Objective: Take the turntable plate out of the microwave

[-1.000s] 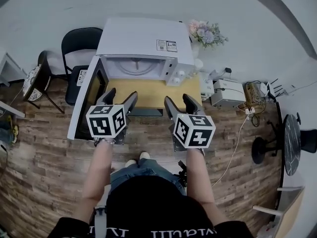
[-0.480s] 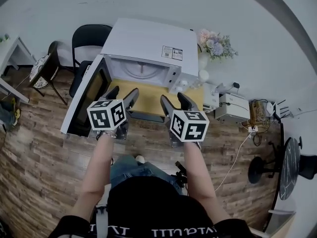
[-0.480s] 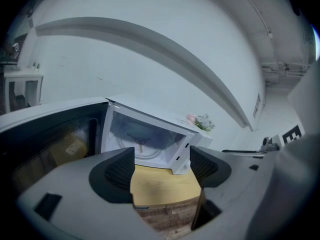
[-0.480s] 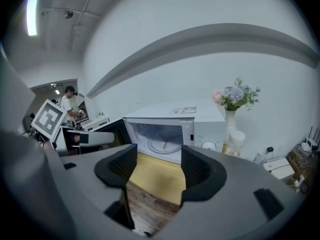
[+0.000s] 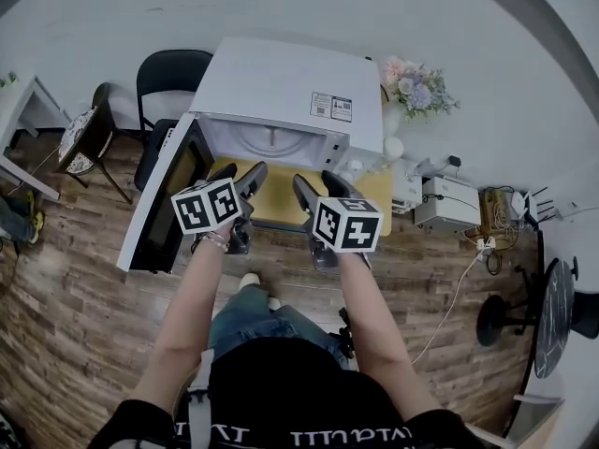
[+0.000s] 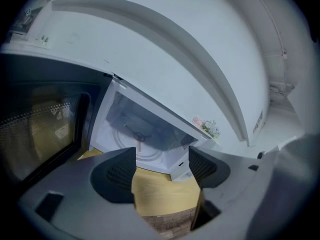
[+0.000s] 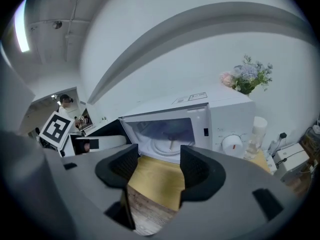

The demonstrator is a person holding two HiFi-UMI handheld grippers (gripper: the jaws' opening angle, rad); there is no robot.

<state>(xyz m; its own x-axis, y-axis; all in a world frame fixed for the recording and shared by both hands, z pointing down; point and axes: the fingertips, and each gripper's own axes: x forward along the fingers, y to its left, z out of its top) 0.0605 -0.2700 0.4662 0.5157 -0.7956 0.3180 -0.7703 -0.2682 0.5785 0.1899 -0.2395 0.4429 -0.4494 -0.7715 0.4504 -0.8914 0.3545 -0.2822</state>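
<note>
While door [image 5: 161,209] stands open, flowers [image 5: 418,89] beside microwave [image 5: 281,82]

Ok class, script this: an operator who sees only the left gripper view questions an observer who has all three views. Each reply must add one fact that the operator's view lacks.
Operator: The turntable plate sits in the open microwave. What's on its control panel?
Observer: A round white dial, right of the cavity.
Operator: Where's the right gripper?
Observer: In front of the opening, outside the cavity. Its jaws are apart and closing, with nothing between them.
Operator: Anything beyond the door?
Observer: A black chair by the wall.
</note>
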